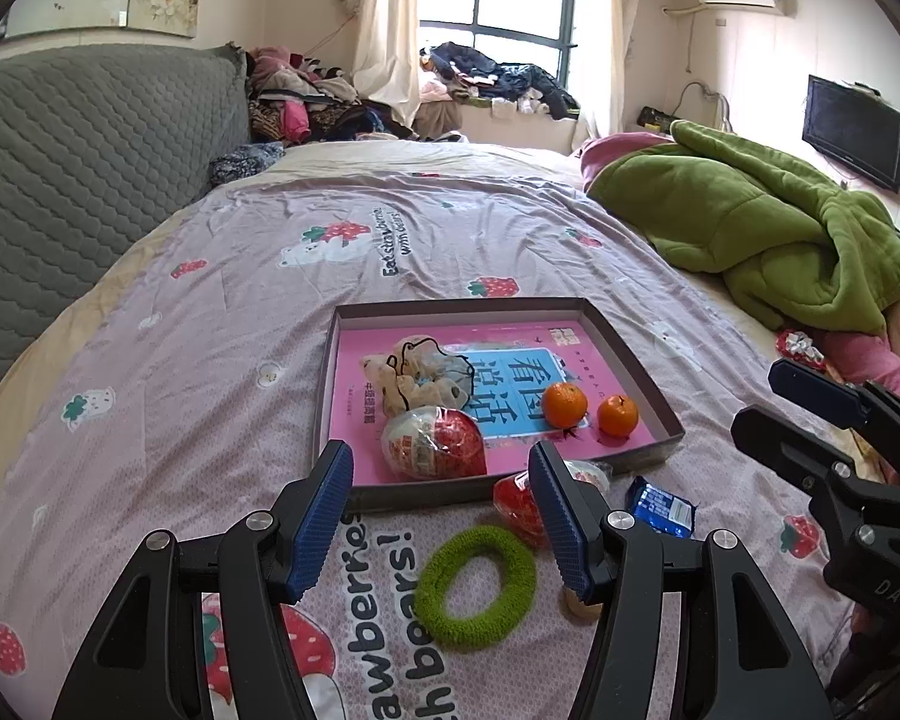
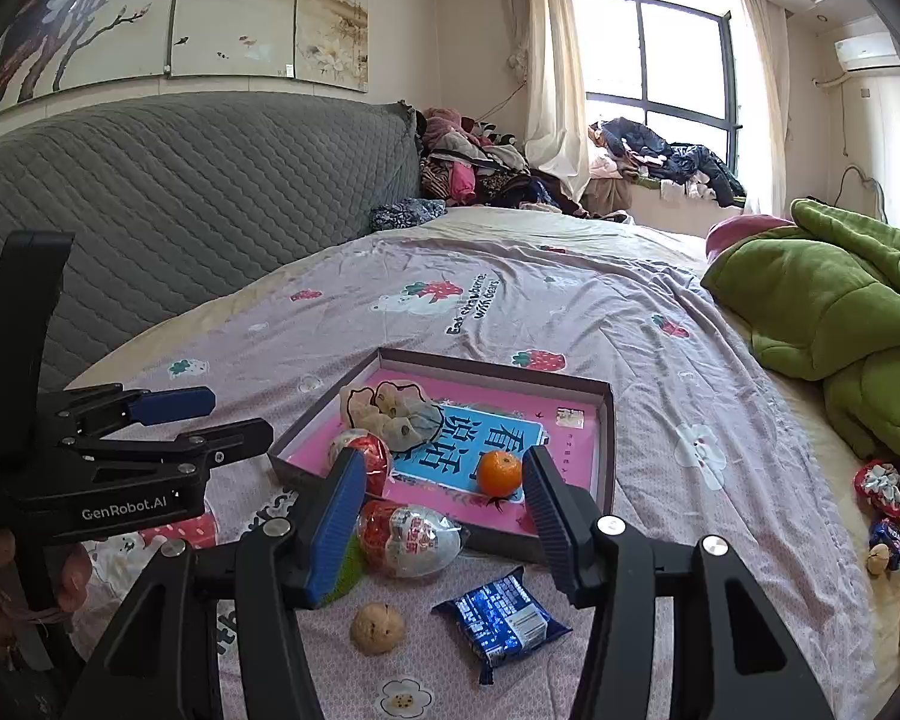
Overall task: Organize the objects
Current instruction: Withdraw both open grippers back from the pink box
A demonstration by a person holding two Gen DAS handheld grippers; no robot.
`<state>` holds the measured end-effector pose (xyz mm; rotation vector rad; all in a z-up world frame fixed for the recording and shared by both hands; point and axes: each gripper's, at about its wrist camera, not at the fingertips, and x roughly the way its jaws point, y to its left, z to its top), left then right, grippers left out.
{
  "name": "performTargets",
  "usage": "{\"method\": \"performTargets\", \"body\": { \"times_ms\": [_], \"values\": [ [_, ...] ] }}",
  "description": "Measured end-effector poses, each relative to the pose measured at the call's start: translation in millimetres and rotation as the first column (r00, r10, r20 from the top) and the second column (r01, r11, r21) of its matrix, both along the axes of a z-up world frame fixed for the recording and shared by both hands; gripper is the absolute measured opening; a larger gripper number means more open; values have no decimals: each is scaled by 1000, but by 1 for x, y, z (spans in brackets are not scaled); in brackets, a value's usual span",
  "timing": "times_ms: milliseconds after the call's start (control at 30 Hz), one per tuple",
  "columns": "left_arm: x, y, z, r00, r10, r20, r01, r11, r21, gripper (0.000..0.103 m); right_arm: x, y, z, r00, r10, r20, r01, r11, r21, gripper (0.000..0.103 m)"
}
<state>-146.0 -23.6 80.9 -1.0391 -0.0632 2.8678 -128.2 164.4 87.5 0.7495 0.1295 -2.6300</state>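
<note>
From the left wrist, our left gripper [image 1: 441,516] hangs with fingers apart and empty above the green ring [image 1: 475,586], which lies flat on the bed just short of the shallow box [image 1: 630,354]. From the right wrist, our right gripper [image 2: 444,516] is also spread and empty, with the wrapped egg [image 2: 411,537] straight ahead between its fingers, long axis crosswise, just outside the box; we judge this hand nearer.

The bed [image 1: 222,312] carries a shallow box [image 1: 660,420], green ring [image 1: 477,585], blue packet [image 1: 660,507].
</note>
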Motion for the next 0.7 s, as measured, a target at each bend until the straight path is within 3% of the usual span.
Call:
{"method": "performTargets", "body": {
  "times_ms": [233, 700],
  "values": [
    [6, 1, -8, 1000, 2, 14, -1, 1000, -6, 63, 11, -2, -12, 1000, 18, 4, -18, 1000, 5, 54],
    [3, -3, -52, 993, 15, 113, -12, 1000, -21, 63, 16, -19, -50, 996, 52, 75, -57, 996, 69, 54]
  ]
}}
